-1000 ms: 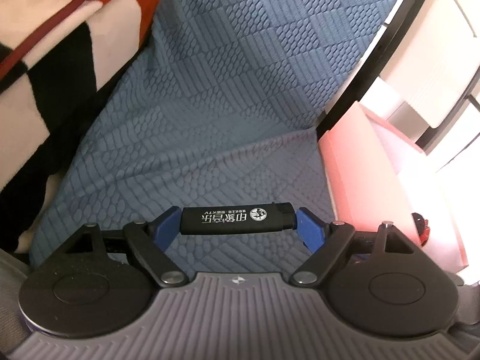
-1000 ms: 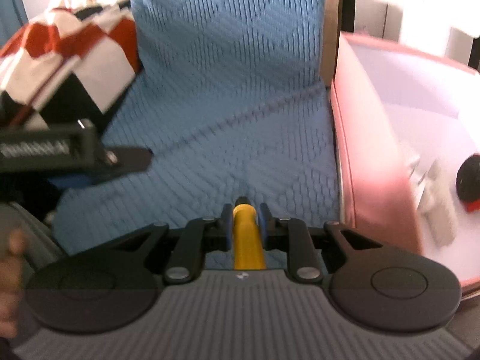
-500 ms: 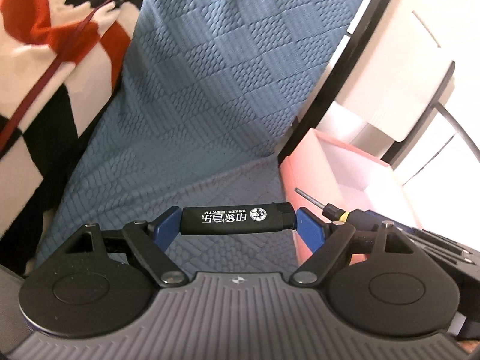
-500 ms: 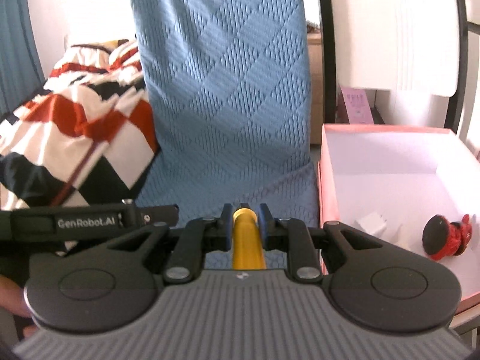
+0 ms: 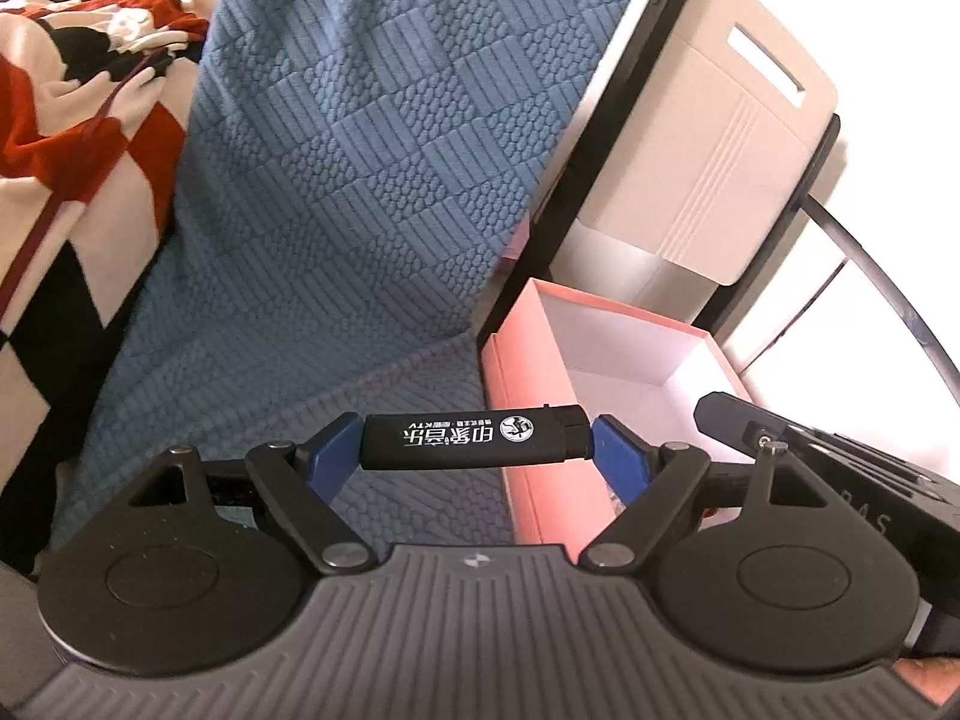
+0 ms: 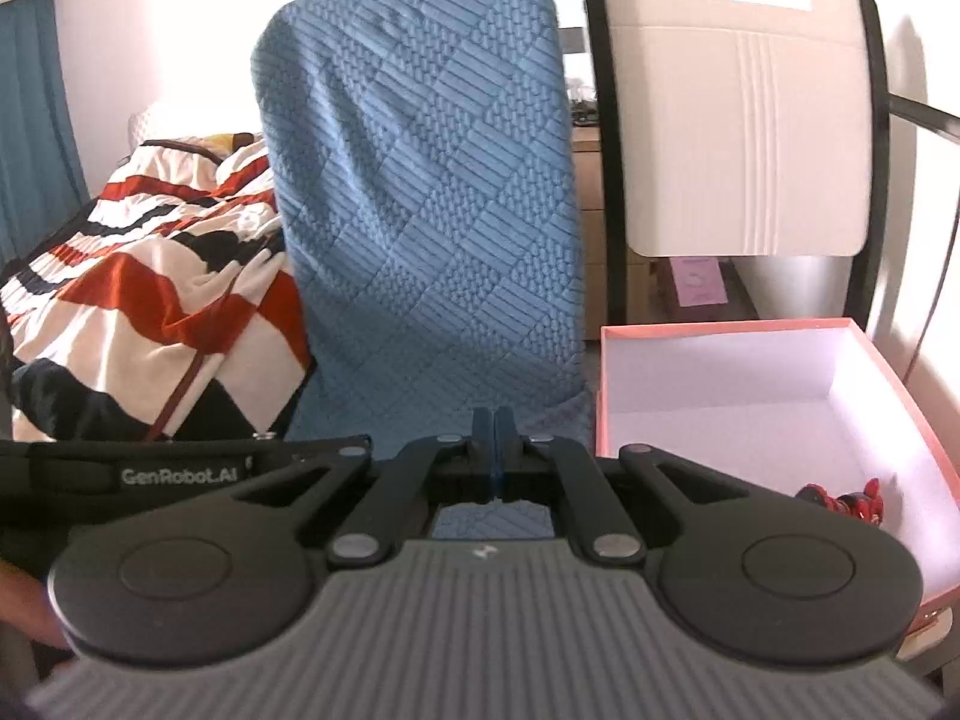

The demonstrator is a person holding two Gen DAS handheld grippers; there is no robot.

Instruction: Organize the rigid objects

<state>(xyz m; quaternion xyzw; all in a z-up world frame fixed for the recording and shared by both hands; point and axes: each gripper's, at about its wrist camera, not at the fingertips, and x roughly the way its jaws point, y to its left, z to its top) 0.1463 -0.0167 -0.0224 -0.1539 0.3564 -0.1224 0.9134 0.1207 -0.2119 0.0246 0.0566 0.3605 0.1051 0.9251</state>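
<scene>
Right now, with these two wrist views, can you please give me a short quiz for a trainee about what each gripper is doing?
1. True or false: the left gripper holds the black lighter crosswise, one pad on each end.
2. Choose one. The right gripper is: A) open and empty; B) shut with nothing between its pads; C) shut on a yellow tool.
3. What colour is the outside of the open box that stands to the right of the blue chair cover?

Key: 1 true. 2 B. 3 pink.
</scene>
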